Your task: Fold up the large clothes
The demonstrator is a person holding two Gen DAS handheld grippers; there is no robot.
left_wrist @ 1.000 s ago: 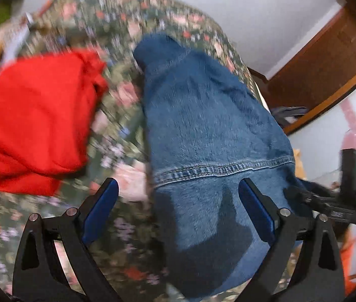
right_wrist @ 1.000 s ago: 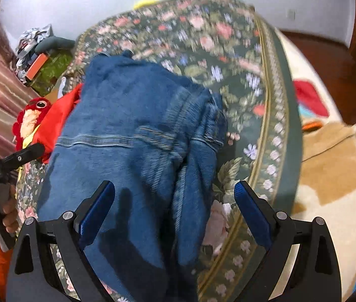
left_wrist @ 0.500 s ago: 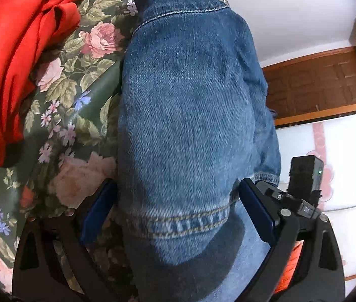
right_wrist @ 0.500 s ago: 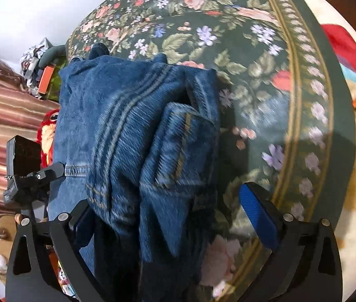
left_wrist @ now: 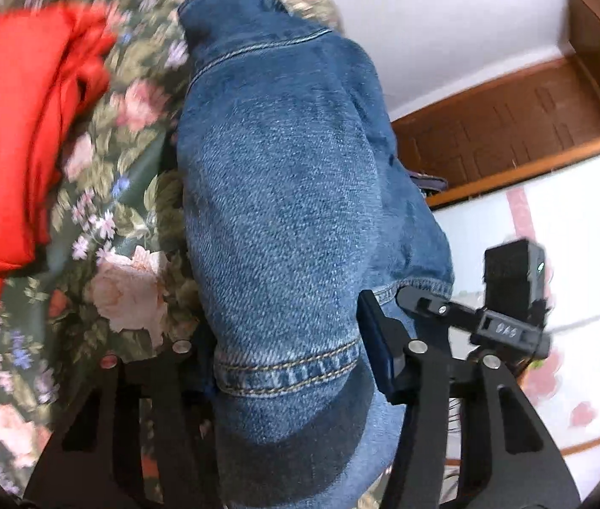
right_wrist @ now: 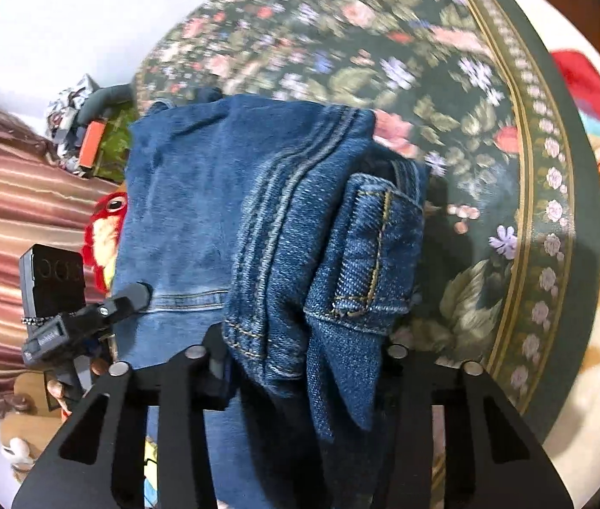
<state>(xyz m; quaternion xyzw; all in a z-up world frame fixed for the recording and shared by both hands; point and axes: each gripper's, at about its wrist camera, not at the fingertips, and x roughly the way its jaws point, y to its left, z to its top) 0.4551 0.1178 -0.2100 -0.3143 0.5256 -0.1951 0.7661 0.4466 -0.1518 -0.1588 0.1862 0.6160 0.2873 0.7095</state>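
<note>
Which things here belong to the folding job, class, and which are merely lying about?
Part of the job:
- denim garment
- left hand-held gripper, closed on its hem
- right hand-held gripper, closed on bunched denim

Just lying about:
- red cloth
- floral cover beneath the denim
- red plush toy
- orange-and-grey clutter by the wall

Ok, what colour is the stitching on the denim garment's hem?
Yellow-gold thread on the blue denim garment; clearest in the left wrist view, along the hem.

jeans (left_wrist: 283, 195) on bedspread (left_wrist: 130, 280) | red garment (left_wrist: 15, 127) left of jeans
</note>
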